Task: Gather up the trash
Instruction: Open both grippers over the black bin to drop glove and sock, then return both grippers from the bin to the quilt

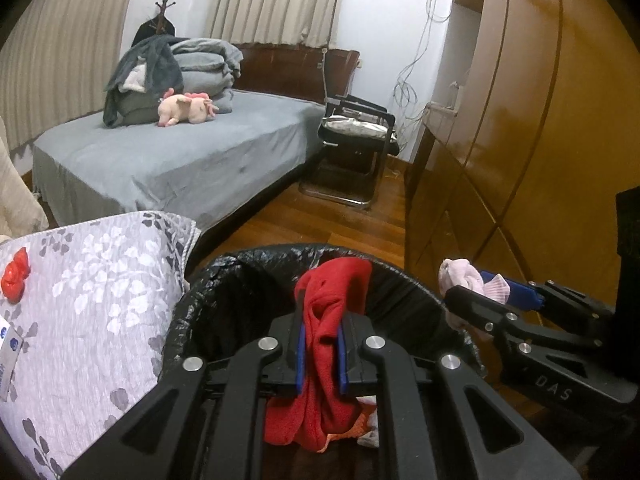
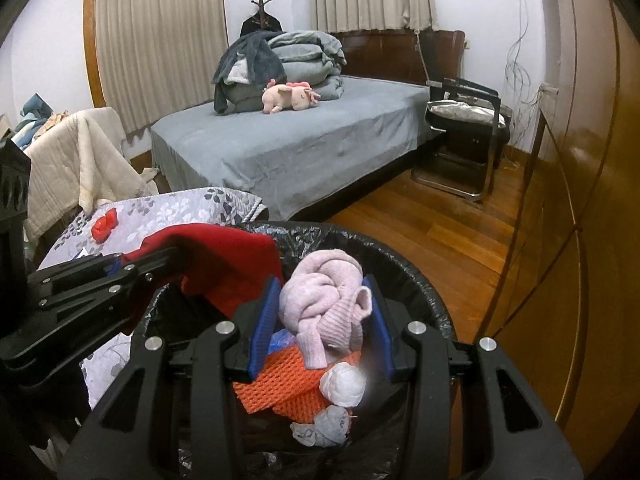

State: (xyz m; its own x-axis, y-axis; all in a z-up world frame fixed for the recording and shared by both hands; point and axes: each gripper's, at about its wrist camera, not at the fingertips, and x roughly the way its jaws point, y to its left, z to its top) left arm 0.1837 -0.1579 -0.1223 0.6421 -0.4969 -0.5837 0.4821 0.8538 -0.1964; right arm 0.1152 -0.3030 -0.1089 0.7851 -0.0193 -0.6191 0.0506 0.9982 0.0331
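Everything is placed against the bin (image 2: 404, 268), a round one lined with a black bag, standing on the wooden floor (image 2: 432, 220).

Left of the bin lies a grey floral quilt (image 1: 100, 292), touching the bag's edge, with a small red toy (image 1: 15, 274) on it, well apart from the bin. Farther left and behind the quilt, a cream blanket (image 2: 76, 160) hangs over furniture.

Over the bin's left side, the left gripper (image 1: 322, 354) is clamped narrow on a red cloth (image 1: 332, 292), which sticks up between the blue pads (image 1: 301, 356) and hangs down into the opening.

Over the bin's right side, the right gripper (image 2: 322, 320) pinches a bundled pink sock (image 2: 328, 300) between its pads, held above the opening. Inside the bin, under the sock, sit an orange mesh piece (image 2: 280, 384), a white crumpled wad (image 2: 344, 384) and a greyish wad (image 2: 324, 428).

Behind the bin stands a bed (image 2: 300, 148) with folded grey bedding and a pink plush (image 2: 290, 96). Behind and right of the bin is a black chair (image 2: 468, 140); right of the bin runs a wooden wardrobe (image 2: 580, 200)
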